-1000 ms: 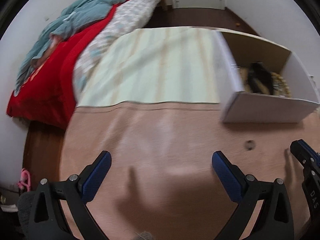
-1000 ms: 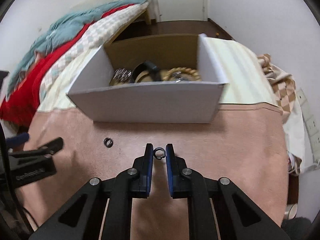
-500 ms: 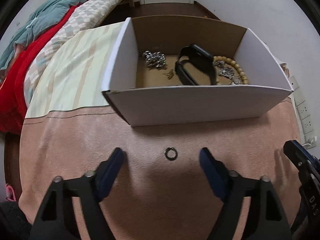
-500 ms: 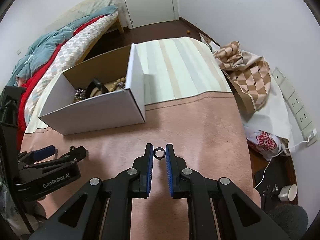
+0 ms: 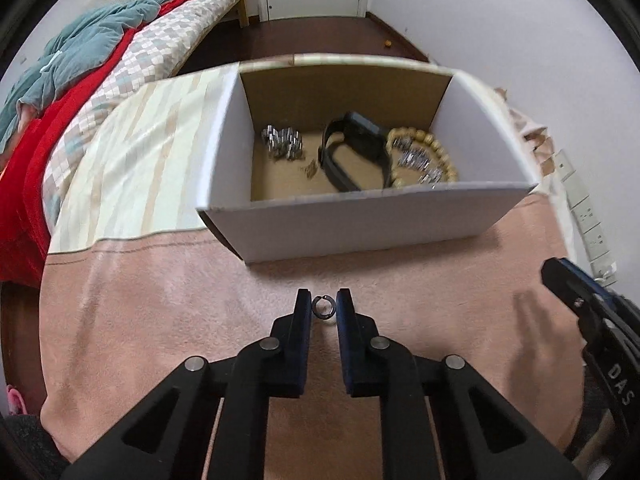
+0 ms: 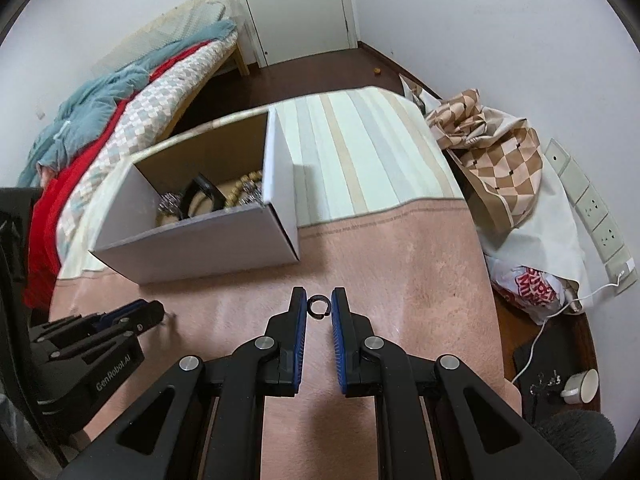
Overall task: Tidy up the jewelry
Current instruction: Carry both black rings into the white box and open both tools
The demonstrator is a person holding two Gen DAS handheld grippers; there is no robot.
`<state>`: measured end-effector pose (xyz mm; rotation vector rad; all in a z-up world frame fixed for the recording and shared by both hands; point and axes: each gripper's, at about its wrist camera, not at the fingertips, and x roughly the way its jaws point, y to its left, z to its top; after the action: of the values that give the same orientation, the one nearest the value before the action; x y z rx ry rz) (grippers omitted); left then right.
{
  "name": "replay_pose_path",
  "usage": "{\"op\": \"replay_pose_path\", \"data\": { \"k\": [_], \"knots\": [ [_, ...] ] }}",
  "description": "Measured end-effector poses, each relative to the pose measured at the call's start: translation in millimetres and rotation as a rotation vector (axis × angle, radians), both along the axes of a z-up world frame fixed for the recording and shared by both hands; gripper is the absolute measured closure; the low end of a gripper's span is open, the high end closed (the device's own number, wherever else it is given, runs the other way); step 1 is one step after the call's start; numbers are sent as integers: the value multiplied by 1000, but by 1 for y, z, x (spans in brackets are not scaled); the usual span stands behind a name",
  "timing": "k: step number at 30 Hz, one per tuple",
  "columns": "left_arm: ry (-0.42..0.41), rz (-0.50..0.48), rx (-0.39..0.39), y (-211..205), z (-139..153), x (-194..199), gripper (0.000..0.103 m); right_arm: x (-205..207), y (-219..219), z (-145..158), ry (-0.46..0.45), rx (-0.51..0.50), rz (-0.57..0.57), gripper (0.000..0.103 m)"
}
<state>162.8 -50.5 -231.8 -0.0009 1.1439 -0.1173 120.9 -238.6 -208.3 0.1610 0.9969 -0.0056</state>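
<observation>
Half a second earlier the left gripper (image 5: 323,307) had straddled a small ring (image 5: 322,306) with jaws spread; now it had clamped on it, just before the cardboard box (image 5: 360,216). The right gripper (image 6: 319,306) kept pinching its own ring (image 6: 319,305) (both seemingly bound for the box). A pink blanket (image 6: 400,280) covered the bed; a door stood behind.

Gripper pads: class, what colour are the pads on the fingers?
Blue pads on black fingers, clearest in the right wrist view.
</observation>
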Motion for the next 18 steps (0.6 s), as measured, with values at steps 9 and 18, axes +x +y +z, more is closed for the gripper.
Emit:
{"op": "replay_pose_path", "data": {
  "k": [9, 18],
  "knots": [
    [-31, -16, -151, 24, 76, 47, 93, 35, 6, 54, -39, 201, 66, 90],
    [122, -1, -192, 45, 55, 114, 93, 120, 35, 36, 143, 398, 191, 90]
  ]
}}
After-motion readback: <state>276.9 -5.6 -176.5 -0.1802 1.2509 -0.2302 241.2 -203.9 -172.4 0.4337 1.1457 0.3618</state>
